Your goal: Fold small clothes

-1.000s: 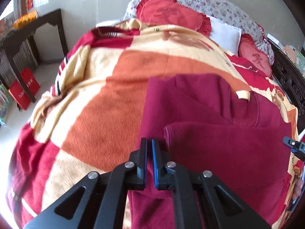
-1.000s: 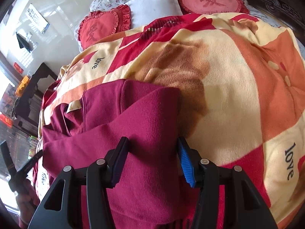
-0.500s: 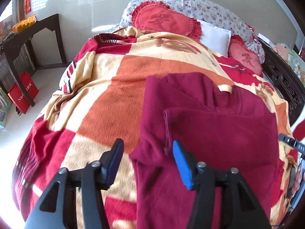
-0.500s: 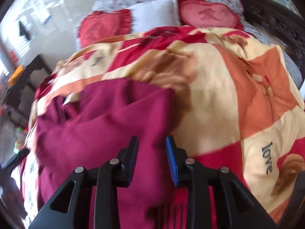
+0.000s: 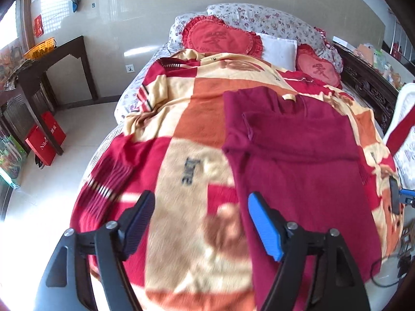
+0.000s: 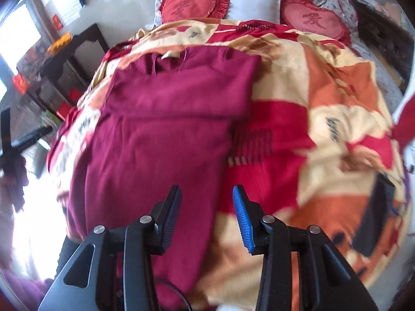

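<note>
Left claw (image 5: 201,226) is up over the blanket (image 5: 181,119), jaws opening wide, nothing between them! Right claw (image 6: 206,217) is opening too, nothing pinched, poised above the near right edge of the maroon sweater (image 6: 166,119). The sweater lies flat on the bed, sleeves folded in across its chest, collar toward the far heart-shaped cushions (image 6: 311,20).

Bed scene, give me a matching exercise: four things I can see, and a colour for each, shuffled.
Things:
1. sweater
2. plain pillow
3. side table
4. basket

Colours:
A. white
B. dark brown
C. orange
D. maroon

Pairs: 1-D, 2-A, 3-B, 4-C
</note>
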Action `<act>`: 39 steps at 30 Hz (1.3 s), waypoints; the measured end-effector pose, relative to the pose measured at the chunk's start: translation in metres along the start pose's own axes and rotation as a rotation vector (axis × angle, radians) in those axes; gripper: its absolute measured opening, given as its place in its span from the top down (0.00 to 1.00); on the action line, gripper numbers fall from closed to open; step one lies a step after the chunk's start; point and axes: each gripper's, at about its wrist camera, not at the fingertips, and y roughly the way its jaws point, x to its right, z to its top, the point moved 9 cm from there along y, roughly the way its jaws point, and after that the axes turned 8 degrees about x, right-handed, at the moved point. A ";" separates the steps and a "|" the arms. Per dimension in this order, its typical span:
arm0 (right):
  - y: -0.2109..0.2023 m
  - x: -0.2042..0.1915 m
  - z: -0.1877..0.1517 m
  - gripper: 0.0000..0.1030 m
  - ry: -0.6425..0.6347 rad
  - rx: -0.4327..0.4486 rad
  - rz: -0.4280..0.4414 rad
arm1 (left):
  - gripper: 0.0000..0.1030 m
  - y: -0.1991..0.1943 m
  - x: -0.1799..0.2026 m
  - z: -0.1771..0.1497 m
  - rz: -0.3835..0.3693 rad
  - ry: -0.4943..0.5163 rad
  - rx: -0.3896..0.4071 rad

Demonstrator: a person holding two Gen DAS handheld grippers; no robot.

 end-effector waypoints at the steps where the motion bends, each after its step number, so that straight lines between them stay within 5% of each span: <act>1: -0.010 0.002 -0.013 0.77 0.003 -0.005 -0.011 | 0.22 -0.008 -0.001 -0.009 -0.010 -0.001 -0.003; 8: -0.031 0.009 -0.072 0.76 0.076 -0.035 -0.026 | 0.20 -0.032 0.010 -0.060 -0.100 -0.064 -0.057; 16: 0.002 -0.016 -0.123 0.71 0.163 -0.069 0.042 | 0.20 -0.017 0.032 -0.121 -0.211 -0.311 -0.168; 22: 0.007 -0.015 -0.140 0.71 0.237 -0.065 0.077 | 0.20 -0.018 0.045 -0.136 -0.145 -0.183 -0.159; 32: -0.008 -0.027 -0.130 0.71 0.252 -0.003 0.160 | 0.20 -0.022 0.066 -0.159 -0.180 -0.166 -0.239; 39: 0.009 -0.023 -0.142 0.71 0.295 -0.058 0.178 | 0.22 -0.014 0.076 -0.172 -0.160 -0.106 -0.287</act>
